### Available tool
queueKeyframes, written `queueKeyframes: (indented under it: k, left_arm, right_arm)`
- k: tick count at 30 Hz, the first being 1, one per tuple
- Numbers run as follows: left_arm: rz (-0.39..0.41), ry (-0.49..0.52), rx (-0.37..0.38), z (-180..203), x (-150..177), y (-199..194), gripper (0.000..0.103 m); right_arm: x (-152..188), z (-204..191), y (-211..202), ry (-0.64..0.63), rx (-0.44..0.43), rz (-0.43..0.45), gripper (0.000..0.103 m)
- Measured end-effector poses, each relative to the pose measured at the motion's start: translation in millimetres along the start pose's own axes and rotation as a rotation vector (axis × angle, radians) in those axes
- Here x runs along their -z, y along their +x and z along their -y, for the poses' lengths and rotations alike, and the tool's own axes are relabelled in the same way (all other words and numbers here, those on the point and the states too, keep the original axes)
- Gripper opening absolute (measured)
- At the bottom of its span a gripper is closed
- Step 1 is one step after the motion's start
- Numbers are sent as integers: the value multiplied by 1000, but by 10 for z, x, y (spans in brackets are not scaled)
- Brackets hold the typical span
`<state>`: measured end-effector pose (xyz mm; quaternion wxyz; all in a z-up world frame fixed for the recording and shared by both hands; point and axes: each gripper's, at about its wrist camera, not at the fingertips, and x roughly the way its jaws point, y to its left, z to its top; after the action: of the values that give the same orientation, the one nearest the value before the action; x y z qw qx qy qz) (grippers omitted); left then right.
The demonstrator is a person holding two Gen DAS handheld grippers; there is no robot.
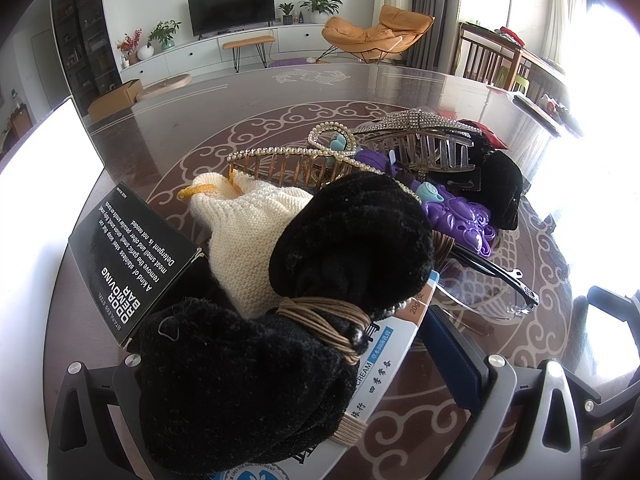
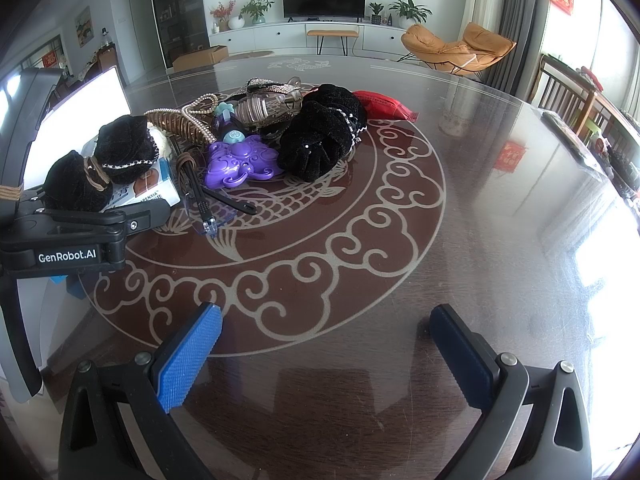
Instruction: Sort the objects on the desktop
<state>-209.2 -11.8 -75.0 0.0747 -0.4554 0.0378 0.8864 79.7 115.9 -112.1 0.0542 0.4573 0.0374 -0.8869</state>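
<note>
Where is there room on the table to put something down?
The table is bare right of the black scrunchie and red packet, and between the glasses and right gripper. Far left is crowded.

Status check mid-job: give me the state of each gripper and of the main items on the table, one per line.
left gripper: open around the black scrunchie
right gripper: open, empty, over bare table
black scrunchie: lying on the cream box
cream box: flat, closed
black box: closed, tilted
glasses: folded
clear claw clip: closed
</note>
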Motion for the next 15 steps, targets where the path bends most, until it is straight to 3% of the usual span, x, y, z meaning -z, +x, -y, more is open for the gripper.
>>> queueKeyframes:
  k: [15]
  left_arm:
    - [0,-1,0,3,19,-8,103]
  right_arm:
    - [2,-1,-1,0,0,0,103]
